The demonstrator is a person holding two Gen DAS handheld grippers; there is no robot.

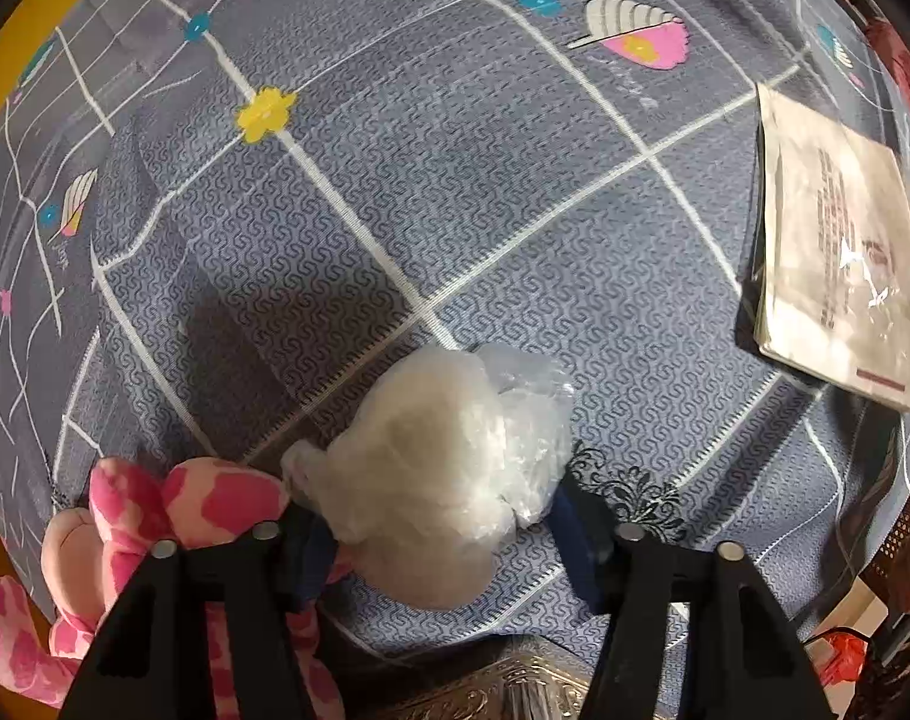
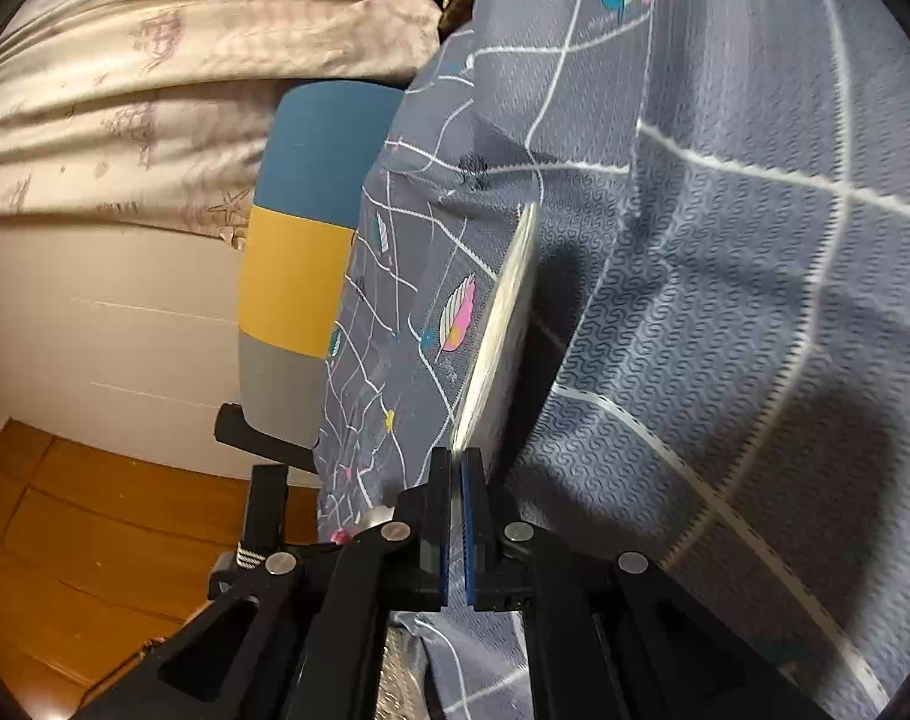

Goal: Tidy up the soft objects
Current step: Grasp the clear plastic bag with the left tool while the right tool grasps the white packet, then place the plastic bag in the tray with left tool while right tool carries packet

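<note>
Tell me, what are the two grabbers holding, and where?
The right gripper pinches a flat plastic-wrapped packet by its near edge. The left gripper straddles a white plastic bag; whether it is gripping yet cannot be told.

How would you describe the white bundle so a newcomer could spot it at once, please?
On the grey-blue grid-patterned bedspread, look between the left gripper fingers. The white bundle is crinkly and translucent, unlike the pink spotted plush toy beside it.
</note>
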